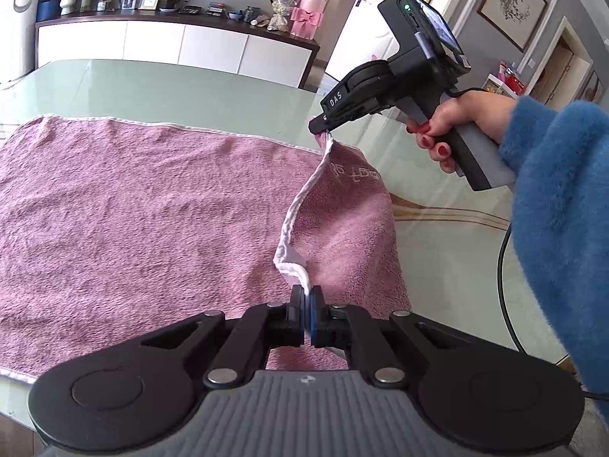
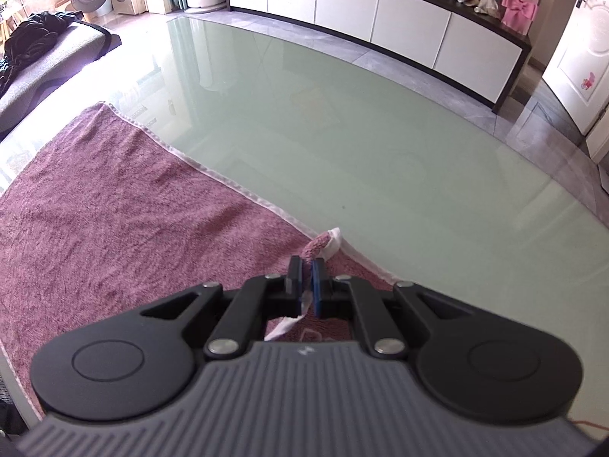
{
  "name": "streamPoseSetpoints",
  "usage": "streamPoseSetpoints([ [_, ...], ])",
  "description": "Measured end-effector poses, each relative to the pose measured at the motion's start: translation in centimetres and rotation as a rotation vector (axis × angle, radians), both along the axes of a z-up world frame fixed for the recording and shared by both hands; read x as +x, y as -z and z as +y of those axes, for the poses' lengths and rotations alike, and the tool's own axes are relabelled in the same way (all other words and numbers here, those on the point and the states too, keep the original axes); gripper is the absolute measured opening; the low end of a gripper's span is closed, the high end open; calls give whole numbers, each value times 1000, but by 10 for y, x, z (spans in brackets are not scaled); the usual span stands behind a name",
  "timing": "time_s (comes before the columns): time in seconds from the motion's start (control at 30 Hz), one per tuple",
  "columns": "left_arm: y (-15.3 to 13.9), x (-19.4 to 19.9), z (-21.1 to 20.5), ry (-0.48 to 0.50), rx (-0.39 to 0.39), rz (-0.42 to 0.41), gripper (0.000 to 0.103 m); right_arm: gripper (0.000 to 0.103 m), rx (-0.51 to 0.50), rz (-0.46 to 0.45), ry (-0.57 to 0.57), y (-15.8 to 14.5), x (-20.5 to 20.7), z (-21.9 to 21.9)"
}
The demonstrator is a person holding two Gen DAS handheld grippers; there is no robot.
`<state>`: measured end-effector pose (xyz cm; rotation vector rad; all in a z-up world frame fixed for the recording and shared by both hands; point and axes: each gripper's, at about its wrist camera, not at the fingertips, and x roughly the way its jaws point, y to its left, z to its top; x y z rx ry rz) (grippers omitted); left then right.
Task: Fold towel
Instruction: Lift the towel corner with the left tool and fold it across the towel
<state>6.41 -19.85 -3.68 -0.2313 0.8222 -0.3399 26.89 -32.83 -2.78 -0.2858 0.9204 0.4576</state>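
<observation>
A pink towel (image 1: 133, 209) with a white hem lies spread on the pale green glass table (image 1: 190, 87). Its right end is lifted and folding over toward the left. My left gripper (image 1: 307, 293) is shut on the near corner of that raised end. In the left wrist view my right gripper (image 1: 323, 129), held by a hand with a blue fuzzy sleeve, pinches the far corner above the table. The right wrist view shows my right gripper (image 2: 307, 266) shut on the hem, a tuft of towel (image 2: 95, 209) sticking out past the fingertips.
The glass table (image 2: 380, 152) stretches far beyond the towel. A white sideboard (image 1: 152, 43) with plants, frames and a pink gift box stands behind it. A grey sofa (image 2: 45, 61) with dark clothes is at the left. A black cable (image 1: 506, 285) hangs by the sleeve.
</observation>
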Motion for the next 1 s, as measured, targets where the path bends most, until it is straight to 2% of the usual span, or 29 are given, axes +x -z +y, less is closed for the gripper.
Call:
streamPoseSetpoints([
  [0.6,-12,-17,61,-101,1,-13,3,6,35,-13,-109,-6,6,86],
  [1.0,-22,-31,116,-208,21,-24,3,5,52,-23,-195,-14,6,163],
])
